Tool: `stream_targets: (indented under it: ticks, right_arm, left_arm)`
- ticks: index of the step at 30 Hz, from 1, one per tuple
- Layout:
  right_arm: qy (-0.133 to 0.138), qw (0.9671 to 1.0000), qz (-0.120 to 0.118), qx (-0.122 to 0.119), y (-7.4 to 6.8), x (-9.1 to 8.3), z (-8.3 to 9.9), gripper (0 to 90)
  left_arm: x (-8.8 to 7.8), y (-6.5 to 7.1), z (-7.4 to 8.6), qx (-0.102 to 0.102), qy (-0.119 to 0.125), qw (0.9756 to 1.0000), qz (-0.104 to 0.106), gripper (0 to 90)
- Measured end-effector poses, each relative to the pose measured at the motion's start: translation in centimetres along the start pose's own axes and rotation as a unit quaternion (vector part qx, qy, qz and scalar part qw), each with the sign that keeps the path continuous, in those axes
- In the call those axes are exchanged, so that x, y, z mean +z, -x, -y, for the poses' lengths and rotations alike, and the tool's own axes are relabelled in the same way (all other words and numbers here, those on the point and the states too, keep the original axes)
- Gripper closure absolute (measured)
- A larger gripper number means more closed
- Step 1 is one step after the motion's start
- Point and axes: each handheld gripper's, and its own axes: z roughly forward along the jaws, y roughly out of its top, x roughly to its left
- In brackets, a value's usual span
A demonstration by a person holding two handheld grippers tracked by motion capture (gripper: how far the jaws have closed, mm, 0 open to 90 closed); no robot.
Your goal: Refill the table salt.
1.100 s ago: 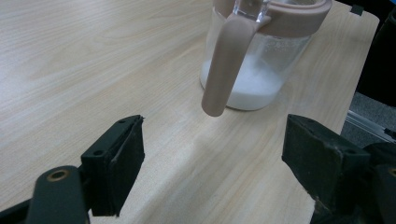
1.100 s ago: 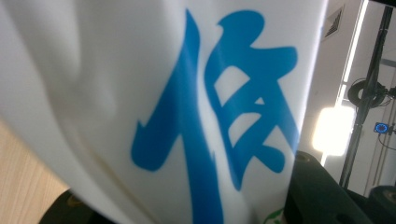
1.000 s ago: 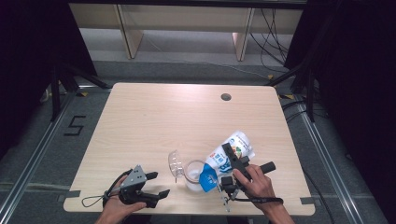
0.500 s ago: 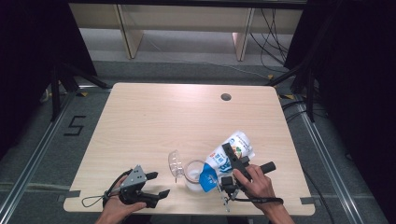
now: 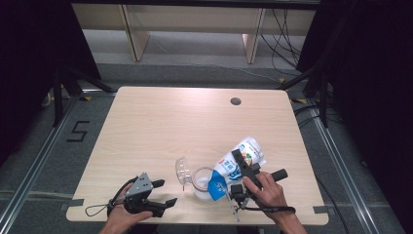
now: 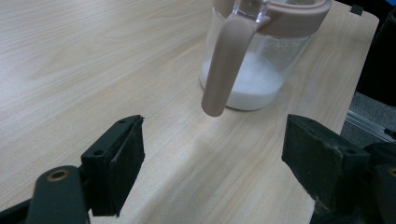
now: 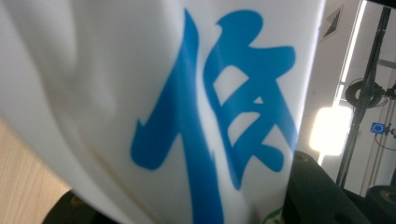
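— One tabletop [image 5: 160, 126], pale wood grain, with a round cable hole [image 5: 235, 101] near its far edge. Grey floor around it, a strip of tape marked "5" [image 5: 78, 131] to the left, light wooden frames [image 5: 195, 22] behind, black curtains on both sides.

— How many things stand on it?

— Two. One clear pitcher [image 5: 197, 178] with a beige rim and handle, its clear lid flipped open to the left, some white powder lying in its bottom. And one white bag [image 5: 241, 158] with blue print, tilted so that its blue lower end sits over the pitcher's mouth.

— Both near the person's edge?

— Yes, right of the middle.

— And the claws?

— Two, one per hand. The right claw [image 5: 238, 168] is clamped on the bag, holding it at a slant off the tabletop; in the right gripper view the bag's white film with a large blue character lies between the black jaws. The left claw [image 5: 163, 195] rests low at the near left — jaws spread wide, nothing between them; in the left gripper view it points at the pitcher's handle [image 6: 224, 65], just short of it.
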Motion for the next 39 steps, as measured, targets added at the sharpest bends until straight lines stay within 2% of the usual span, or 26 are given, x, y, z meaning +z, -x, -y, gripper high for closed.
stream_targets:
  ticks: [3,4,5,8,9,11,14,15,16,17,19,22,25,26,27,32,33,37,39]
  right_arm:
    - [0.000,1.0000,0.000,0.003,-0.04,0.01,-0.03,69.6]
    - [-0.007,0.9999,-0.006,0.010,-0.11,-0.10,-0.02,69.7]
    - [-0.004,0.9998,-0.001,0.018,-0.23,-0.06,-0.02,69.7]
    - [-0.004,0.9999,-0.001,0.010,-0.07,-0.07,-0.04,69.7]
    - [0.004,1.0000,0.005,-0.004,0.13,0.01,-0.06,69.7]
    - [-0.004,0.9999,-0.002,0.010,-0.10,-0.07,-0.04,69.8]
    - [-0.005,1.0000,-0.001,0.008,-0.04,-0.06,0.01,69.9]
    - [-0.009,0.9999,-0.008,0.006,0.00,-0.12,-0.01,69.9]
    - [-0.003,1.0000,-0.003,0.006,0.00,-0.05,0.02,69.9]
    - [-0.004,1.0000,-0.003,0.005,0.02,-0.08,0.02,69.9]
    - [-0.007,0.9999,-0.002,0.008,0.00,-0.13,-0.01,70.0]
    - [-0.001,0.9999,-0.004,-0.012,0.31,-0.03,-0.07,70.1]
    - [-0.014,0.9997,-0.010,-0.015,0.42,-0.24,-0.21,70.1]
    - [-0.017,0.9998,-0.011,0.003,0.17,-0.30,-0.19,70.2]
    - [-0.009,0.9999,-0.006,0.000,0.22,-0.20,-0.18,70.2]
    - [-0.009,0.9999,-0.004,-0.007,0.37,-0.23,-0.24,70.4]
    - [0.002,0.9999,0.005,-0.014,0.40,-0.10,-0.20,70.5]
    - [-0.001,0.9999,0.006,-0.011,0.37,-0.13,-0.20,70.6]
    - [-0.008,0.9998,-0.002,-0.016,0.48,-0.20,-0.23,70.7]
  left_arm:
    - [0.01,-0.01,0.00,0.002,0.000,1.0000,0.000,20.6]
    - [0.03,0.03,0.01,0.001,0.003,1.0000,-0.002,20.6]
    - [0.01,-0.01,-0.01,0.002,0.000,1.0000,0.000,20.5]
    - [0.01,0.01,0.00,-0.001,0.000,1.0000,0.000,20.5]
    - [0.02,-0.02,-0.01,0.001,0.000,1.0000,0.001,20.5]
    - [0.02,-0.01,0.00,0.002,-0.001,1.0000,0.001,20.5]
    - [0.01,-0.02,-0.01,0.001,0.000,1.0000,0.001,20.5]
    - [0.03,0.05,0.03,-0.006,0.000,1.0000,-0.002,20.5]
    - [0.04,0.08,0.04,-0.010,0.000,1.0000,-0.001,20.5]
    - [0.04,-0.01,0.00,0.001,0.000,1.0000,0.001,20.5]
    - [0.04,0.00,-0.01,0.002,0.000,1.0000,0.002,20.5]
    - [0.00,-0.04,-0.01,0.003,-0.001,1.0000,0.002,20.5]
    - [0.03,0.00,0.00,0.001,0.001,1.0000,0.002,20.5]
    - [0.05,0.00,0.00,0.001,0.001,1.0000,0.002,20.5]
    - [0.03,0.00,0.00,0.002,0.000,1.0000,0.002,20.5]
    - [0.03,-0.01,0.00,0.001,-0.001,1.0000,0.002,20.5]
    - [0.03,0.02,0.00,0.001,0.000,1.0000,0.003,20.5]
    - [0.03,-0.01,0.00,0.002,0.000,1.0000,0.002,20.5]
    - [0.02,0.00,0.00,0.002,0.000,1.0000,0.002,20.5]
